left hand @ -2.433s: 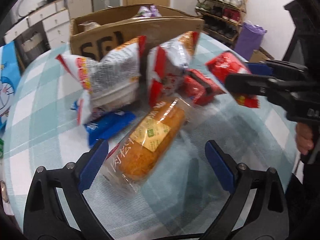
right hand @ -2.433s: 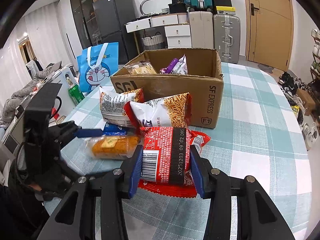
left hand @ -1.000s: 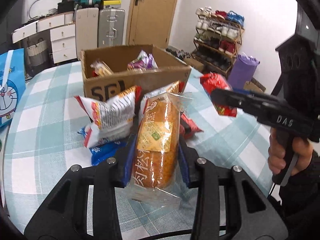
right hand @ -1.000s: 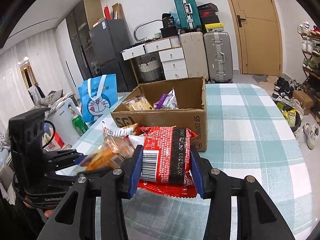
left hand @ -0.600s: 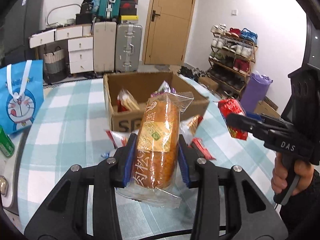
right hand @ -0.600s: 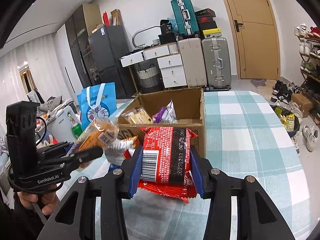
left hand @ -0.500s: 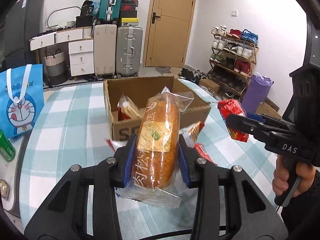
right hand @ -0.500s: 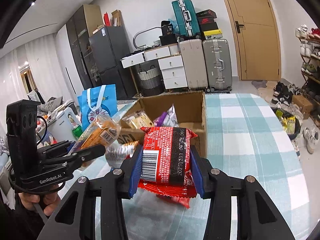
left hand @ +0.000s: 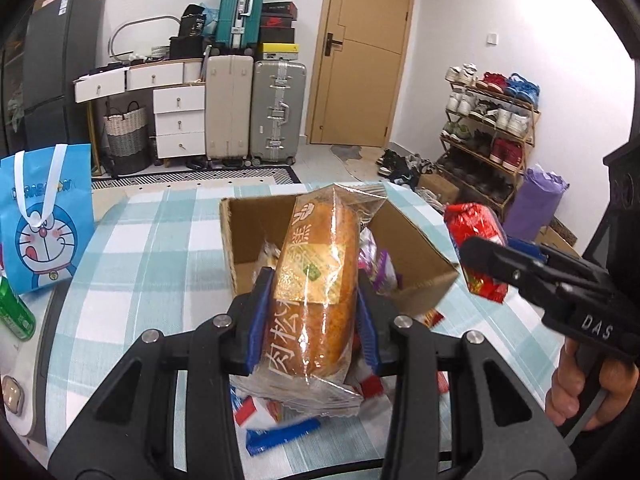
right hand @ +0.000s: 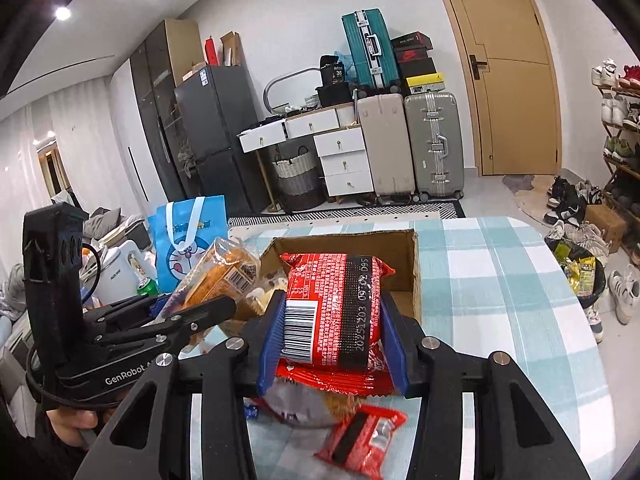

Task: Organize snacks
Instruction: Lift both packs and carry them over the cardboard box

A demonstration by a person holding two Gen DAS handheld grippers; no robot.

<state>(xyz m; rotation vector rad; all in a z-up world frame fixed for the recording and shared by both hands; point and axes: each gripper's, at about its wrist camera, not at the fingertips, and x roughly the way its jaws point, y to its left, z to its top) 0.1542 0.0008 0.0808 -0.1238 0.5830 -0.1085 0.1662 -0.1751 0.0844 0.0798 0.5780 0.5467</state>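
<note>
My left gripper [left hand: 313, 320] is shut on a wrapped orange bread loaf [left hand: 316, 280], held in the air just in front of the open cardboard box [left hand: 416, 240]. Inside the box lie several snack packs [left hand: 378, 268]. My right gripper [right hand: 332, 340] is shut on a red snack packet [right hand: 334, 308], also raised before the same box [right hand: 404, 248]. In the left wrist view the right gripper [left hand: 486, 264] with its red packet [left hand: 476, 228] hangs to the right of the box. In the right wrist view the left gripper [right hand: 200, 308] with the loaf [right hand: 218, 276] is at the left.
More packets lie on the checked tablecloth [right hand: 500, 280] below the grippers: a red one [right hand: 364, 440], a blue one [left hand: 280, 436]. A blue cartoon bag [left hand: 44, 216] and a green can [left hand: 14, 316] stand at the left. Suitcases, drawers and a shoe rack line the room behind.
Both grippers rose from the table with their packets and moved toward the box, so its open top now shows from above. The loose packets have dropped to the lower edge of both views.
</note>
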